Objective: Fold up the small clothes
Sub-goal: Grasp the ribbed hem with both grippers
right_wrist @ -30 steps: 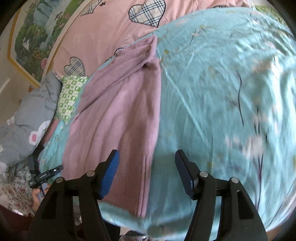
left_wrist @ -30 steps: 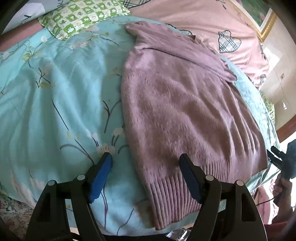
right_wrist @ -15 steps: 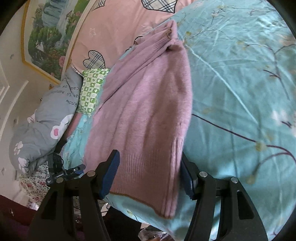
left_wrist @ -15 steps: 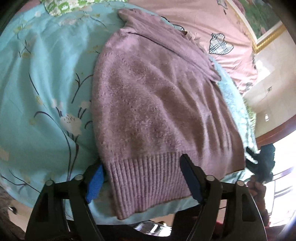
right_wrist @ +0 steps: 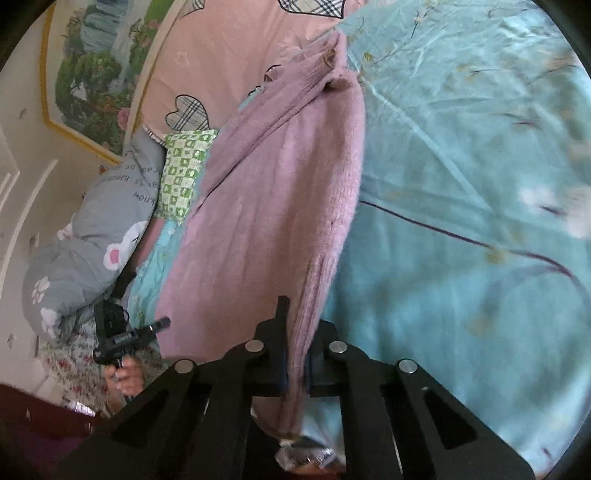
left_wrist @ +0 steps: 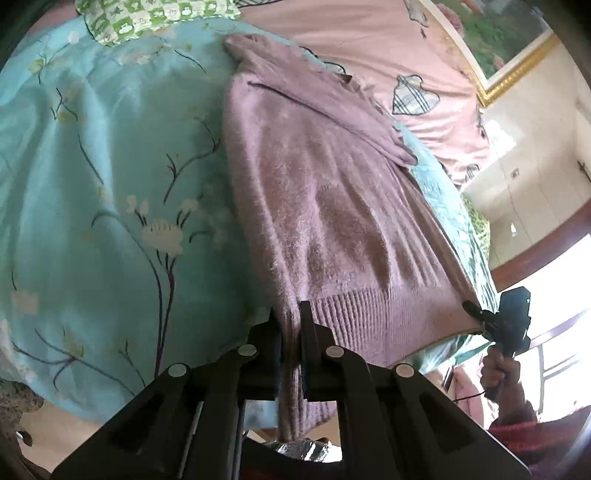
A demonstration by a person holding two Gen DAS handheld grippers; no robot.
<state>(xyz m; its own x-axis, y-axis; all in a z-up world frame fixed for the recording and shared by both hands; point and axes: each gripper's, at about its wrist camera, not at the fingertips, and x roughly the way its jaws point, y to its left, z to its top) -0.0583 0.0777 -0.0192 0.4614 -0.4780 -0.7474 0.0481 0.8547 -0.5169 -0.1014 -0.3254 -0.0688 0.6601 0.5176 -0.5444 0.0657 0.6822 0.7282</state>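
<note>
A fuzzy mauve sweater (left_wrist: 332,206) lies lengthwise on a turquoise floral bedspread (left_wrist: 110,192), its ribbed hem nearest me. My left gripper (left_wrist: 290,317) is shut on the hem's left corner, the knit pinched between its black fingers. Seen from the right wrist, the same sweater (right_wrist: 280,199) stretches away, and my right gripper (right_wrist: 299,317) is shut on the hem's right corner. Each view shows the other gripper at the far hem corner: the right gripper (left_wrist: 506,321) in a hand, the left gripper (right_wrist: 125,336) likewise.
A pink heart-print sheet (left_wrist: 369,48) and a green checked pillow (left_wrist: 155,14) lie past the sweater. A grey bundled quilt (right_wrist: 85,236) sits at the bed's left side. A framed landscape picture (right_wrist: 96,66) hangs on the wall. The bed's edge runs just under both grippers.
Both grippers moved in over the hem corners and closed from wide open to pinching the ribbed knit. The hem has lifted slightly at both corners.
</note>
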